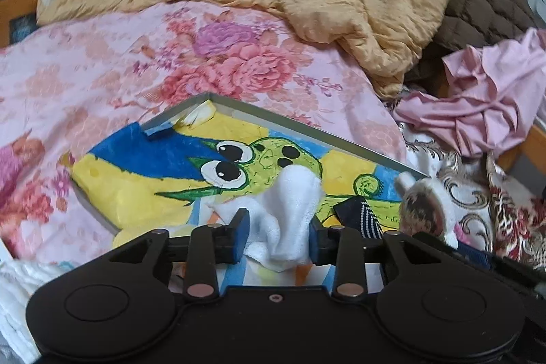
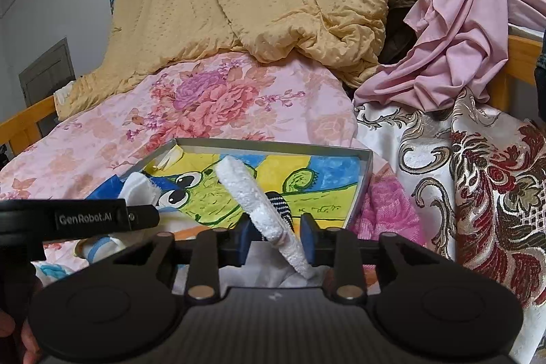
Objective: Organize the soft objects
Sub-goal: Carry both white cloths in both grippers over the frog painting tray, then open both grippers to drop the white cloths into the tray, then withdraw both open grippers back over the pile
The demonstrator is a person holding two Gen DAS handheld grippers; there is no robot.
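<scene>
One text could be read: "GenRobot.AI", in pale letters on the black side of the left gripper's body (image 2: 89, 218), which reached in from the left edge of the right wrist view. No other words, numbers or brand marks were legible. The shallow box (image 2: 273, 147) bore a painted cartoon frog picture (image 2: 218, 193) with big eyes on blue and yellow, and a few small green scribbles showed near its lower right corner, too small to read as letters
</scene>
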